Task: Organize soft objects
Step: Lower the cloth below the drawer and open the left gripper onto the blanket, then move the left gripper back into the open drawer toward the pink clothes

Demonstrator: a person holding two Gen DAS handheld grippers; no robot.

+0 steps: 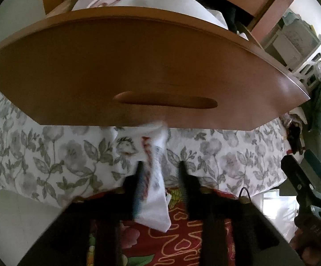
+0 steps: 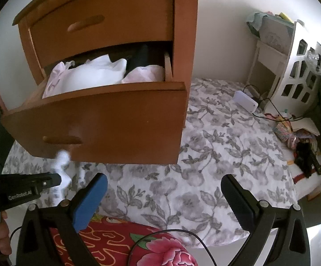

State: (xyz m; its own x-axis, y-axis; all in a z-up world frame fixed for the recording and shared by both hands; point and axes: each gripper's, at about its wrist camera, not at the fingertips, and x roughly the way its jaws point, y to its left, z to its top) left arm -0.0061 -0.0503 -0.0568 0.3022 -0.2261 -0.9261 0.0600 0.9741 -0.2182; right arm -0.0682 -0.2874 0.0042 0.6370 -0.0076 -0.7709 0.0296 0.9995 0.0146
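Observation:
A white printed cloth hangs between the fingers of my left gripper, just under the wooden drawer front. The jaws stand apart; the cloth lies against the left finger and clear of the right one. In the right wrist view the same cloth shows blurred beside the left gripper, below the pulled-out drawer. That drawer holds white and pale pink folded clothes. My right gripper is open and empty above the bed.
The bed has a grey flower-print sheet, and a red flowered quilt lies at its near edge. A white box with a black cable, a white shelf unit and a heap of small items sit at the right.

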